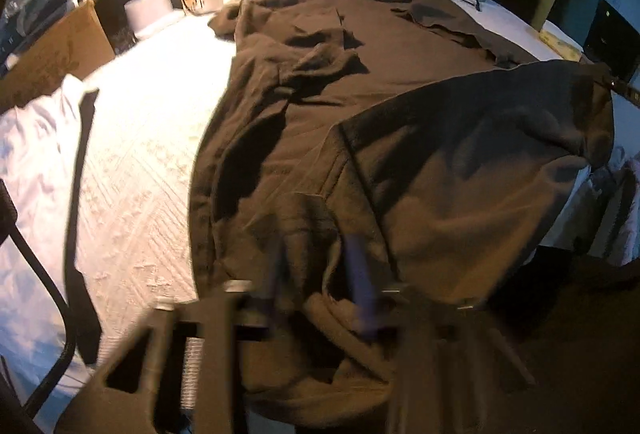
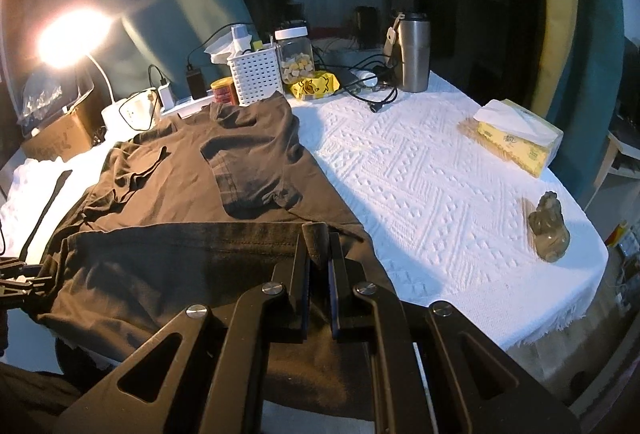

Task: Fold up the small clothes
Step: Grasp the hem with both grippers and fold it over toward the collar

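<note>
My right gripper pinches the bottom hem of the dark brown T-shirt, which lies on the white tablecloth. My left gripper, blurred, is clamped on the same hem.

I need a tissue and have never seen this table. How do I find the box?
On the white textured tablecloth, look right of the dark shirt, toward the far right edge. The tissue box is yellow with a white tissue sticking up, unlike the small dark figurine nearer the front.
</note>
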Motion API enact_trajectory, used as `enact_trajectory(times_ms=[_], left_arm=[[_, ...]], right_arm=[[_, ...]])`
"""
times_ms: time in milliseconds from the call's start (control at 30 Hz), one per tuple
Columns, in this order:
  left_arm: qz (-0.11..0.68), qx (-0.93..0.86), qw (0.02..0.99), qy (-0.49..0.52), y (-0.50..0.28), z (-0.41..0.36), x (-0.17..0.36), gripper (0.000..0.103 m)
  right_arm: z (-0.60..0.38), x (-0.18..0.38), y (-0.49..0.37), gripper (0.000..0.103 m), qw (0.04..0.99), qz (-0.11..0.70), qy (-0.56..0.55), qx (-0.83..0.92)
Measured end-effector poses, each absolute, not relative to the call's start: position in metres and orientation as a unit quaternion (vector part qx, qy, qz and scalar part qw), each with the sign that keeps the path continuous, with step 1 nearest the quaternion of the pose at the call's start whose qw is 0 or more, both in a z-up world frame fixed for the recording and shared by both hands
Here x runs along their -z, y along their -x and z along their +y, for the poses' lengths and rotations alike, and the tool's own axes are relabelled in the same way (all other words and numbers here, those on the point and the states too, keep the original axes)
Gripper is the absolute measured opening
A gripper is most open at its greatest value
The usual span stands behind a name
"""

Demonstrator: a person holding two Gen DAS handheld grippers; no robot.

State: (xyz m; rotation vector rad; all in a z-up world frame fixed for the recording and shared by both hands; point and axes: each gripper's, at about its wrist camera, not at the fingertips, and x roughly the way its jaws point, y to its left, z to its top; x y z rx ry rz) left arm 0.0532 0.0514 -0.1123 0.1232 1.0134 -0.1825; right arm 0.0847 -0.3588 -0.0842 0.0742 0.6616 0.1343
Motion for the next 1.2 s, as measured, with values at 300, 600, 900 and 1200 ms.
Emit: enact_trajectory(times_ms=[300, 600, 900, 1200], left_arm=[[0.404, 0.039, 0.913, -0.036, -0.041, 0.075, 0.064, 0.004], [0.373, 0.01, 0.928, -0.018, -0.047, 0.089, 0.049, 0.004], [0.356, 0.004, 0.934, -0.021, -0.063, 0.083, 0.042, 0.004], [0.336, -0.003, 0.942, -0.013, -0.08, 0.081, 0.028, 0.004]], right_arm=[[-0.358, 0.076, -0.088, 0.008, 0.947, 0.312, -0.041, -0.06], [-0.363, 0.066, -0.093, 0.008, 0.952, 0.298, -0.043, -0.049], [-0.37, 0.061, -0.104, 0.008, 0.952, 0.298, -0.046, -0.042], [-0.377, 0.054, -0.122, 0.008, 0.953, 0.295, -0.057, -0.04]])
